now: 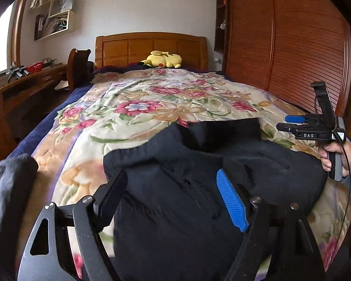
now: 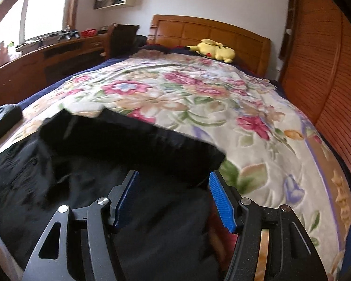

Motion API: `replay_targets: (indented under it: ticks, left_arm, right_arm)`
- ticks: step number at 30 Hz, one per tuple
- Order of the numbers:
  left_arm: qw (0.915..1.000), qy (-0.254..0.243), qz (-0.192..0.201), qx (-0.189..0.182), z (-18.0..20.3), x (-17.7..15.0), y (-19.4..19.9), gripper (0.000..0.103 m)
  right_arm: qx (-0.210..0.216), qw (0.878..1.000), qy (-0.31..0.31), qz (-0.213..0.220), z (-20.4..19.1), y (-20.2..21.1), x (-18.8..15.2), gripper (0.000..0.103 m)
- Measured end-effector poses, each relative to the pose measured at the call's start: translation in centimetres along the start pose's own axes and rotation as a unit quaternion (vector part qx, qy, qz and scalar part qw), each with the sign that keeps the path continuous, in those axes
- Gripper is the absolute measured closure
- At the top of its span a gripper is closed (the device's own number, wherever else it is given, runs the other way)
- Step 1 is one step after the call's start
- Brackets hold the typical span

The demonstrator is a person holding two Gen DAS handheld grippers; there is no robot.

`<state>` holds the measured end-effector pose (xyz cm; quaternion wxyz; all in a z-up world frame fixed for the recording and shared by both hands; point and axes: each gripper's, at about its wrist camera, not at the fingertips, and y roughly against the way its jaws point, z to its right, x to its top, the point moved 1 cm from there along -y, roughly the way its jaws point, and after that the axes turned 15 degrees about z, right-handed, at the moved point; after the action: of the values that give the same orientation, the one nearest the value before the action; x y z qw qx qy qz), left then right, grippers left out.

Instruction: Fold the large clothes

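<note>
A large black garment (image 1: 175, 154) lies bunched on the near end of the bed, one part folded over toward the headboard. My left gripper (image 1: 170, 174) hovers over its near side, open, with the cloth showing between the wide-apart fingers and neither pad pressing on it. In the right wrist view the same garment (image 2: 100, 159) fills the lower left. My right gripper (image 2: 173, 175) is open above its right edge and holds nothing. The left wrist view also shows the right gripper (image 1: 284, 123), held by a hand (image 1: 332, 157) beside the garment's right side.
A floral blanket (image 1: 152, 100) covers the bed. A second dark cloth (image 1: 6, 187) lies at the bed's left edge. A yellow plush toy (image 1: 162, 59) rests by the wooden headboard (image 1: 152, 46). A wardrobe (image 1: 292, 46) stands on the right, a desk (image 1: 23, 86) and chair (image 1: 78, 68) on the left.
</note>
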<state>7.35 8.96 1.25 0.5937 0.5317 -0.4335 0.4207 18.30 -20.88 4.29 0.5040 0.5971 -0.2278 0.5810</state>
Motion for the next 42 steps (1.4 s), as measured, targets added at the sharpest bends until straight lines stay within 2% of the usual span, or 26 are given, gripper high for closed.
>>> replay_targets:
  ticks: [3, 8, 12, 20, 23, 25, 26, 28, 30, 33, 36, 39, 41, 42]
  left_arm:
    - [0.9999, 0.008, -0.008, 0.007, 0.2, -1.4, 0.6, 0.024]
    - [0.9997, 0.005, -0.016, 0.017, 0.0, -3.0, 0.7, 0.024]
    - [0.9996, -0.005, -0.021, 0.018, -0.3, -3.9, 0.2, 0.024]
    - [0.9992, 0.018, -0.034, 0.009, -1.1, -4.8, -0.2, 0.024]
    - [0.9988, 0.02, -0.043, 0.009, -1.2, -5.2, -0.5, 0.024]
    - [0.9986, 0.015, -0.05, 0.006, -0.9, -5.5, -0.7, 0.024]
    - [0.9987, 0.012, -0.05, 0.004, -0.7, -5.6, -0.7, 0.024]
    - [0.9988, 0.004, -0.049, 0.004, -0.4, -5.5, -0.7, 0.024]
    - [0.9987, 0.001, -0.051, 0.003, -0.3, -5.6, -0.7, 0.024]
    - [0.9983, -0.001, -0.058, 0.004, -0.3, -5.8, -1.0, 0.024]
    - [0.998, 0.001, -0.063, 0.007, -0.4, -6.0, -1.2, 0.024]
    - [0.9978, 0.002, -0.065, 0.009, -0.5, -6.0, -1.2, 0.024]
    - [0.9978, 0.002, -0.066, 0.01, -0.5, -6.1, -1.2, 0.024]
    - [0.9978, 0.002, -0.066, 0.01, -0.5, -6.1, -1.1, 0.024]
  right_arm:
    - [0.007, 1.0, 0.014, -0.005, -0.6, 0.7, -0.3, 0.039]
    - [-0.013, 0.999, 0.028, -0.033, 0.6, -0.5, -1.1, 0.039]
    - [-0.038, 0.997, -0.004, -0.071, 3.6, -3.1, -1.9, 0.039]
    - [-0.019, 0.984, -0.095, -0.152, 7.9, -9.1, -3.8, 0.042]
    - [0.018, 0.977, -0.129, -0.17, 8.5, -10.6, -4.5, 0.058]
    - [0.046, 0.974, -0.137, -0.174, 8.3, -10.7, -4.6, 0.084]
    - [0.045, 0.975, -0.134, -0.171, 8.3, -10.7, -4.6, 0.092]
    - [0.046, 0.978, -0.126, -0.158, 8.2, -10.2, -4.2, 0.098]
    - [0.03, 0.984, -0.113, -0.137, 8.4, -9.2, -3.7, 0.1]
    - [-0.03, 0.989, -0.096, -0.11, 8.7, -7.0, -3.0, 0.101]
    - [-0.094, 0.986, -0.071, -0.115, 8.2, -6.4, -3.1, 0.101]
    - [-0.133, 0.983, -0.036, -0.117, 6.9, -6.6, -2.8, 0.1]
    - [-0.149, 0.983, -0.018, -0.101, 5.8, -6.1, -1.9, 0.085]
    - [-0.148, 0.985, -0.015, -0.088, 5.1, -5.5, -1.3, 0.069]
